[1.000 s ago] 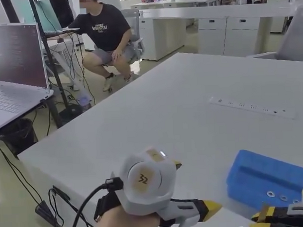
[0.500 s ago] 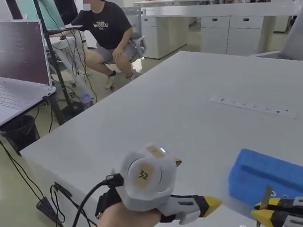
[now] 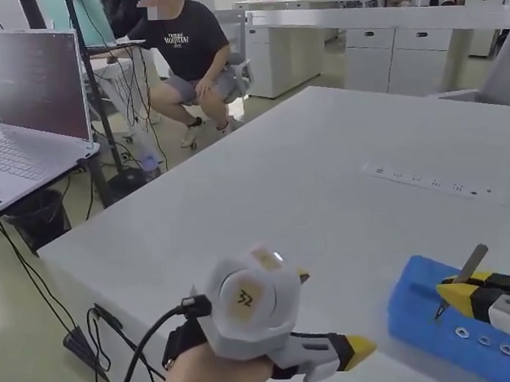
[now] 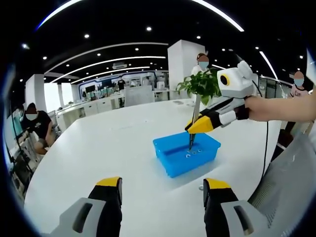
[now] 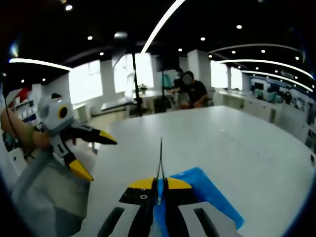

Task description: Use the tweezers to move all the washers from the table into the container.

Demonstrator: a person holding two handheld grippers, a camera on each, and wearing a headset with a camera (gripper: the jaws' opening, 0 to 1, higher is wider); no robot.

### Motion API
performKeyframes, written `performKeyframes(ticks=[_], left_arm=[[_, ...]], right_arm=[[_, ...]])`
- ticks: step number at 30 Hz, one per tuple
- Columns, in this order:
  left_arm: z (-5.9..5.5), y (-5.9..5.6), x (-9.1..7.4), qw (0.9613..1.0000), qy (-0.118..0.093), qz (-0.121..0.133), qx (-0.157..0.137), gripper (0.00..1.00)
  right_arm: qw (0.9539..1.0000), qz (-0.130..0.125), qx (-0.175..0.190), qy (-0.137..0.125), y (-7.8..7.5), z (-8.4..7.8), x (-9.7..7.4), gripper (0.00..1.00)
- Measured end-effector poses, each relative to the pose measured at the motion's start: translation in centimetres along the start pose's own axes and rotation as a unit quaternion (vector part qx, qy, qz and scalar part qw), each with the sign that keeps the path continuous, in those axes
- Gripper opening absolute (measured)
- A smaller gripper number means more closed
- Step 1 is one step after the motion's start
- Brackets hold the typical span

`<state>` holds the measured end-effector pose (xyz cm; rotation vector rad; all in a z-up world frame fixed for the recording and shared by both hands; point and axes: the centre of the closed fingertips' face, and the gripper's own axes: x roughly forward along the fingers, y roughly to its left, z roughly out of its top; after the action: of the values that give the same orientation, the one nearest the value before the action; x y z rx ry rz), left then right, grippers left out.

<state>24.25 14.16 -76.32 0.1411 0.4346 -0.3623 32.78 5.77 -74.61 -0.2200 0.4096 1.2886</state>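
Container partly beyond the edge

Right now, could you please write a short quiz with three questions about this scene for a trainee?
1. True or false: the left gripper has its fingers shut.
2. How many washers show inside the blue container in the head view?
3. What does the right gripper hold? A) tweezers B) a washer alone C) nothing
Key: 1 false, they stand open; 2 three; 3 A.
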Motion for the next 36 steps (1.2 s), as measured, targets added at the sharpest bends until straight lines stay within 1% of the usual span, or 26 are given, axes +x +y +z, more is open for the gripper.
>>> performKeyframes(ticks=[1,2,3,4,6,8,11,17,20,25,27,36], left_arm=[[0.0,0.0,0.0,1.0,0.001,0.0,0.0,0.67],[0.0,0.0,0.0,1.0,0.001,0.0,0.0,0.67],[0.0,0.0,0.0,1.0,0.0,0.001,-0.001,0.67],[0.0,0.0,0.0,1.0,0.0,0.001,-0.002,0.67],[0.0,0.1,0.0,1.0,0.0,0.002,-0.004,0.67],[-0.1,0.1,0.0,1.0,0.001,0.003,-0.006,0.67],[-0.1,0.0,0.0,1.0,0.002,0.001,-0.008,0.67],[-0.4,0.0,0.1,0.9999,0.008,-0.002,-0.008,0.65],[-0.4,0.0,0.1,0.9999,0.008,-0.001,-0.009,0.65],[-0.5,0.3,0.0,0.9999,0.008,0.005,-0.01,0.65],[-0.5,0.3,0.0,0.9999,0.008,0.005,-0.013,0.65],[-0.6,0.3,0.1,0.9999,0.011,0.006,-0.011,0.64]], right_arm=[[1.0,-0.003,0.004,-0.001,-0.4,0.0,0.2,0.04],[0.9999,-0.005,0.011,-0.001,-1.1,-0.2,0.4,0.04],[0.9998,-0.007,0.018,0.004,-1.7,-0.5,0.6,0.04],[0.9998,-0.01,0.019,0.006,-1.5,-0.6,0.9,0.04],[0.9995,-0.016,0.022,0.015,-2.1,-1.1,1.2,0.04],[0.9992,-0.02,0.029,0.017,-2.8,-1.4,1.4,0.04],[0.9987,-0.025,0.039,0.02,-3.4,-1.8,1.5,0.04],[0.9979,-0.03,0.053,0.025,-4.0,-2.5,1.9,0.04],[0.9978,-0.032,0.047,0.034,-4.4,-3.0,2.4,0.04],[0.9977,-0.033,0.045,0.039,-4.8,-3.5,2.9,0.04],[0.9977,-0.034,0.04,0.042,-4.7,-3.6,2.7,0.04],[0.9976,-0.037,0.034,0.047,-5.2,-4.4,2.8,0.04]])
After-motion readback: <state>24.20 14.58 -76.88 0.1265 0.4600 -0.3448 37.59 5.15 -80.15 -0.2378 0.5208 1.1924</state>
